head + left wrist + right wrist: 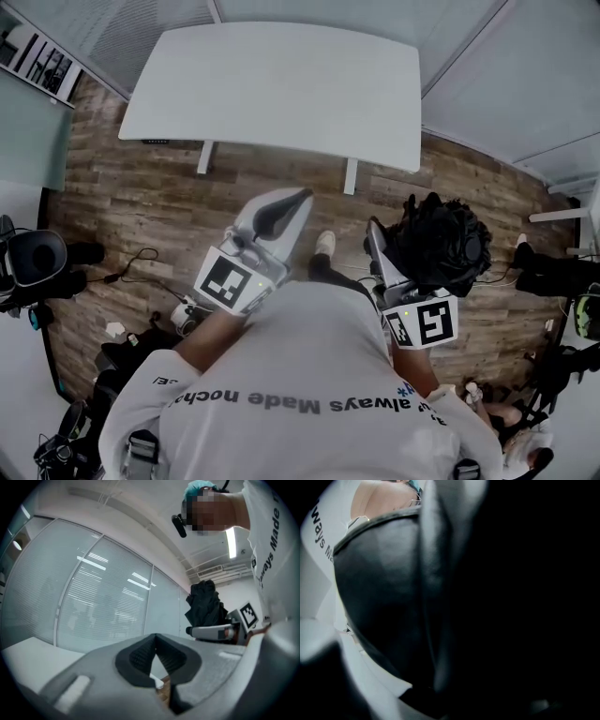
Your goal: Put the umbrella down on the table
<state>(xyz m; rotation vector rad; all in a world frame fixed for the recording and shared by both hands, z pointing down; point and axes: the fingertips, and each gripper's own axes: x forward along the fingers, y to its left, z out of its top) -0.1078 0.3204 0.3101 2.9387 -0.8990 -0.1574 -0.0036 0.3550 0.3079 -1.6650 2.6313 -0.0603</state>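
Note:
The black umbrella (441,242) is a crumpled bundle of fabric held above the wooden floor, to the right of the person's body. My right gripper (394,248) is shut on it, and its own view is filled with the dark cloth (393,597). The left gripper view shows the same bundle (206,603) rising above the right gripper's grey jaw (211,631). My left gripper (281,208) points toward the white table (281,84); its jaws meet at the tips (155,637) with nothing between them. The tabletop lies ahead of both grippers, bare in the head view.
Two white legs (204,157) carry the table over a wood-plank floor. A dark chair (33,258) and cables sit at the left, and more dark gear lies at the right edge (553,272). A glass wall with blinds (93,602) stands behind the table.

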